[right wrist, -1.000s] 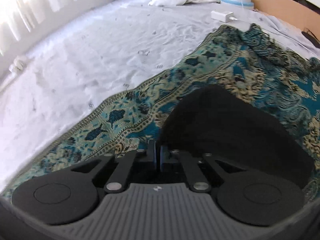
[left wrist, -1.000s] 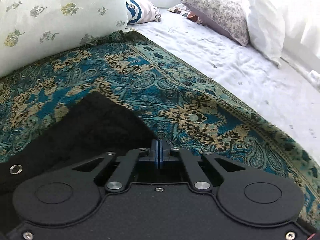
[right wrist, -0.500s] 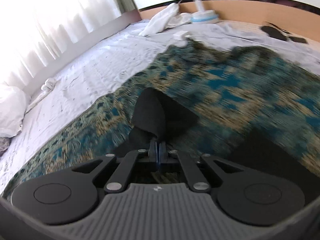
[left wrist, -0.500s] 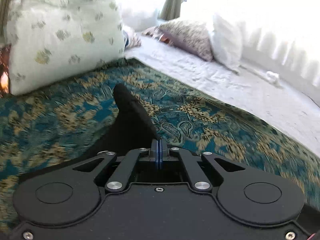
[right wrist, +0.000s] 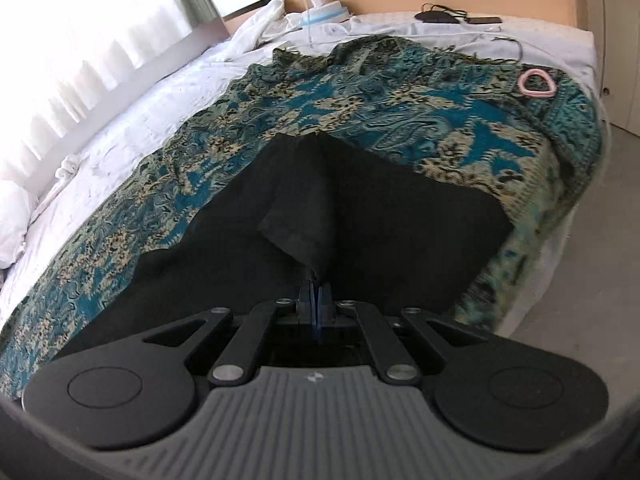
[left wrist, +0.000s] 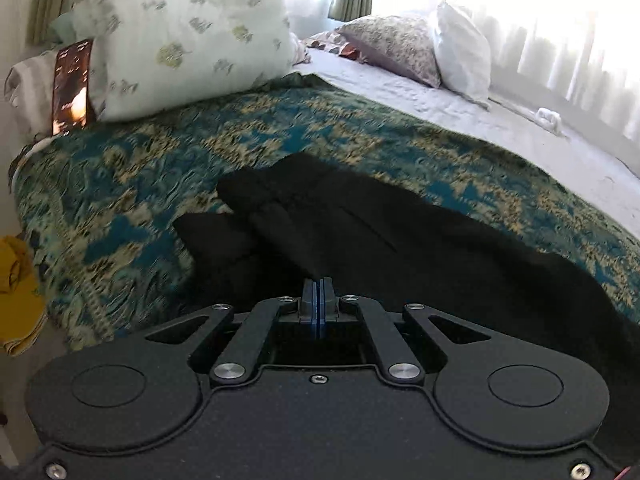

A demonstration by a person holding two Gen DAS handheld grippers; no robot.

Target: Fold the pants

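The black pants [left wrist: 360, 232] lie on a teal and gold patterned bedspread [left wrist: 160, 184] and rise toward both cameras. My left gripper [left wrist: 317, 286] is shut on an edge of the pants, held above the bed. In the right wrist view the pants [right wrist: 360, 216] spread over the same bedspread [right wrist: 400, 96], and a fold of black cloth hangs from my right gripper [right wrist: 316, 284], which is shut on it.
A pale flowered pillow [left wrist: 180, 32] and two more pillows [left wrist: 400, 48] lie at the head of the bed. A pink ring [right wrist: 537, 83] sits on the bedspread corner. A white cloth [right wrist: 260, 36], a charger and cables lie near the wooden board. The floor [right wrist: 592, 240] is at right.
Both grippers have lifted up and back with the pants in them. The cloth now stretches from the bed up to the jaws, and more of the bed shows.
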